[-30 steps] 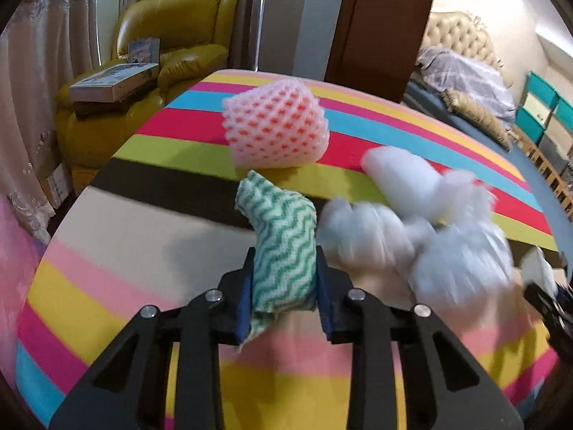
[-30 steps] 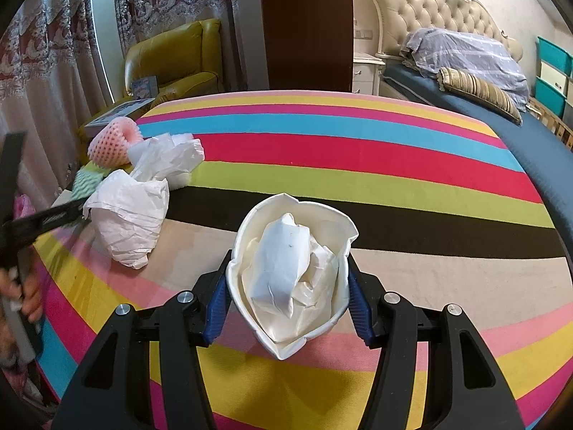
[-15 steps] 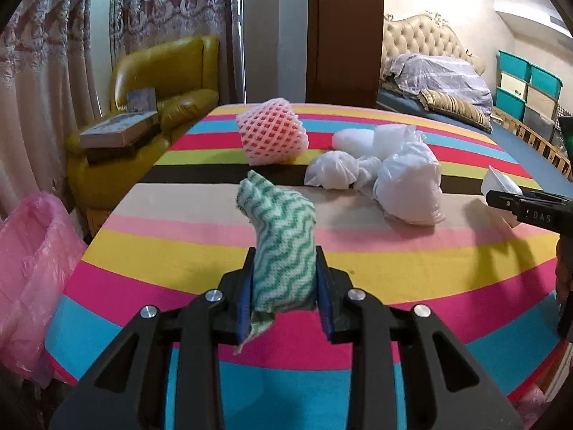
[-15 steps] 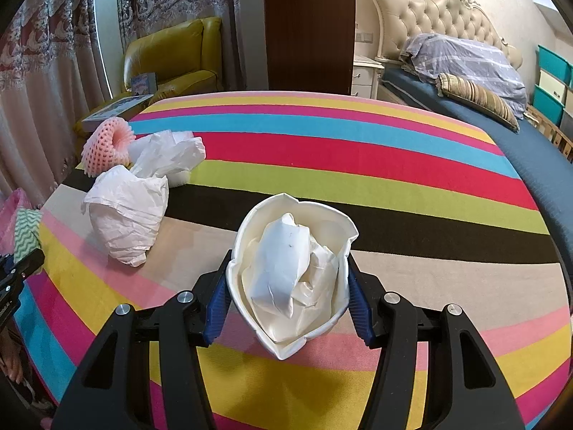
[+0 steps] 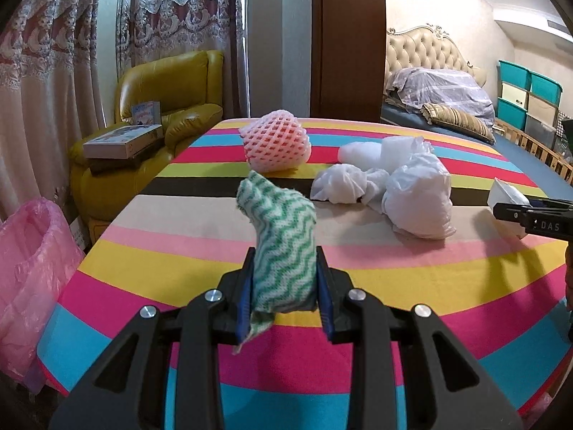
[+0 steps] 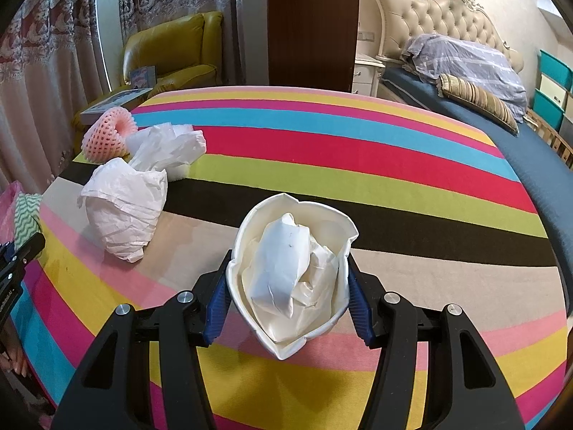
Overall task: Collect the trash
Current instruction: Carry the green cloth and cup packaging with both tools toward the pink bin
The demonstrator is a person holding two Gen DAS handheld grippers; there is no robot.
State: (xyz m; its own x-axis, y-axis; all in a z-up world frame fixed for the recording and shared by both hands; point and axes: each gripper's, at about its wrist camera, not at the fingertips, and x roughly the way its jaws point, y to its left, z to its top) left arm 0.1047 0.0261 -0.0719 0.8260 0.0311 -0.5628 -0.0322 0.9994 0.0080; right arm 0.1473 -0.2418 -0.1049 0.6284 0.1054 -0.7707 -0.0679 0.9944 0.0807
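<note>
Your left tongs (image 5: 284, 297) have pulled back from the trash pile toward the surface's (image 5: 376, 376) near edge, clamped on the green zigzag cloth (image 5: 283, 251); the pink bag (image 5: 32, 272) now shows at lower left, so that drop looks near. The foam net (image 5: 274, 143) and white wrappers (image 5: 415, 193) stay uncollected.

Your right tongs (image 6: 288, 304) haven't budged, gripping the crumpled paper cup (image 6: 290, 276) above the surface (image 6: 412, 193).

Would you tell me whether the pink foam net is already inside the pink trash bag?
No, the pink foam net sits on the striped table, while the pink trash bag hangs beside the table's edge.
</note>
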